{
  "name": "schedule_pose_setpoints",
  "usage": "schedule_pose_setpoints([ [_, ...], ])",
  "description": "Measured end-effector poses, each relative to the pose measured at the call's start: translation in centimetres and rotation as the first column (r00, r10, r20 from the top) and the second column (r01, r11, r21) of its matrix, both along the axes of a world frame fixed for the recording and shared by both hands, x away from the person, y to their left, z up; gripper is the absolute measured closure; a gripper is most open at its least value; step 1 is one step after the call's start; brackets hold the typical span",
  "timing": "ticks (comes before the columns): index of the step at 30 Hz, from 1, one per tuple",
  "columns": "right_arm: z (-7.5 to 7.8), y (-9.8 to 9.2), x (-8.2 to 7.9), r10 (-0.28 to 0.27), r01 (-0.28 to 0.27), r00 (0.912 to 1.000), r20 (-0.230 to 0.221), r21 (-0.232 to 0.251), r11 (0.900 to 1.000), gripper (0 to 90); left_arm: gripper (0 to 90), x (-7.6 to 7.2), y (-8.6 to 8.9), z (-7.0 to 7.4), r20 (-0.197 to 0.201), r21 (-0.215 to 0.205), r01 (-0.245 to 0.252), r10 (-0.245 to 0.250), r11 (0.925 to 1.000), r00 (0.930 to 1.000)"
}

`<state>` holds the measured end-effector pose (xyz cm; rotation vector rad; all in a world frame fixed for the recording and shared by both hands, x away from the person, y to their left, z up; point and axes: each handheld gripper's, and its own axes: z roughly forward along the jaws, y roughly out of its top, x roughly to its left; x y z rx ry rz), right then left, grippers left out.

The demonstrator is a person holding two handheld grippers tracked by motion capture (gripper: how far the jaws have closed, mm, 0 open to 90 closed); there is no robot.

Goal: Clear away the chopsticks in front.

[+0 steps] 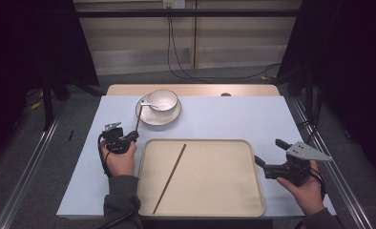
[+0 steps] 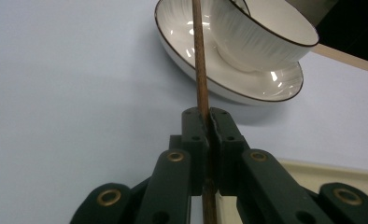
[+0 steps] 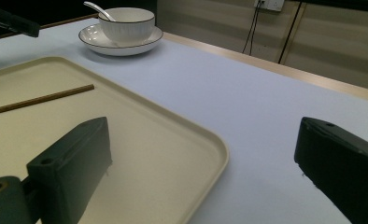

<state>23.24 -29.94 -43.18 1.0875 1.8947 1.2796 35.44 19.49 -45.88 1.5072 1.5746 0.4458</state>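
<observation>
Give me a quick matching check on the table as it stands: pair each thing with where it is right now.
Things:
1. chopstick in the jaws
2. loose chopstick
3. spoon
4. bowl

Places:
A. standing on the plate
B. lying slantwise on the tray
C. clamped in the left gripper, left of the tray
D. resting in the bowl, handle over the rim

Pairs: 1-C, 2-B, 3-D, 4-A. The right gripper is open with nothing between its jaws.

Bowl on plate, behind tray, chopstick in tray
</observation>
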Motion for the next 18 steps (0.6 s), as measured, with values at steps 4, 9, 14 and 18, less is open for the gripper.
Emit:
schedule_pose_setpoints([
  [4, 0.0, 0.0, -0.1, -0.002, 0.002, 1.0, 0.008, 0.005, 1.0, 3.4, 85.6, -1.6, -0.1, -0.1, -0.004, -0.017, -0.012, 0.012, 0.9998, 0.9999],
  [9, 0.2, 0.0, -0.2, 0.015, -0.016, 0.9992, 0.038, 0.024, 1.0, 3.0, 85.5, -3.5, -0.3, -0.3, -0.008, -0.032, -0.004, 0.003, 0.9995, 1.0],
  [14, 0.4, 0.3, -0.4, 0.033, -0.034, 0.9981, 0.052, 0.022, 0.999, 3.0, 85.6, -5.1, -0.3, 0.3, 0.008, -0.037, 0.014, -0.014, 0.9992, 0.9999],
  [18, 0.5, 0.3, -0.5, 0.036, -0.038, 0.9968, 0.071, 0.031, 0.999, 3.0, 85.6, -6.5, -0.4, 0.4, 0.012, -0.043, 0.02, -0.019, 0.9989, 0.9997],
])
